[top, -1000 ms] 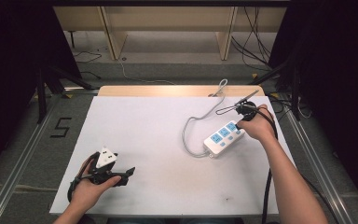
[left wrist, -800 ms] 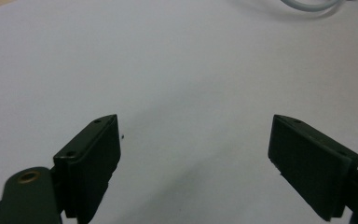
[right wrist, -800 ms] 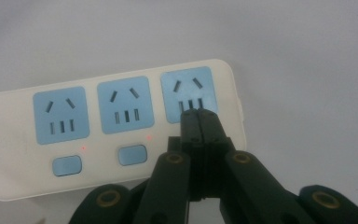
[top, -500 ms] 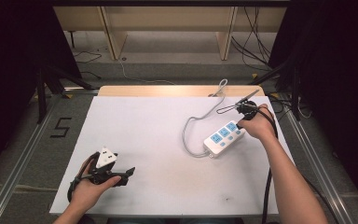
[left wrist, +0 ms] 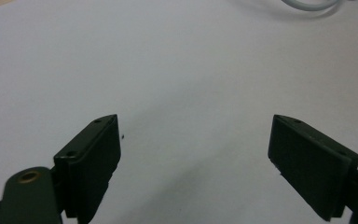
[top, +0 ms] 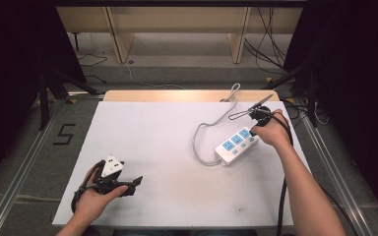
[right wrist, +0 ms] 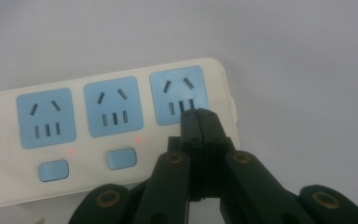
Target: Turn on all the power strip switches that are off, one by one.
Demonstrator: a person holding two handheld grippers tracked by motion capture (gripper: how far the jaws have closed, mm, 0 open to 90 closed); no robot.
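Jaws: left gripper (left wrist: 196,154) gaping empty, right gripper (right wrist: 199,122) pressing closed.
Right gripper view is showing power strip (right wrist: 107,126): three sockets, two buttons.

Bright, even overhead light; dark surroundings; soft, slightly blurry close-ups.

White table (top: 167,147) — power strip (top: 236,145) at right side, grey cord (top: 199,135) looping beside it.

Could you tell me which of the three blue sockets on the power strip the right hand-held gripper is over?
The end socket, farthest from the cable. The shut tips of the right hand-held gripper overlap its lower edge, and its switch is hidden; the other two sockets' switches show.
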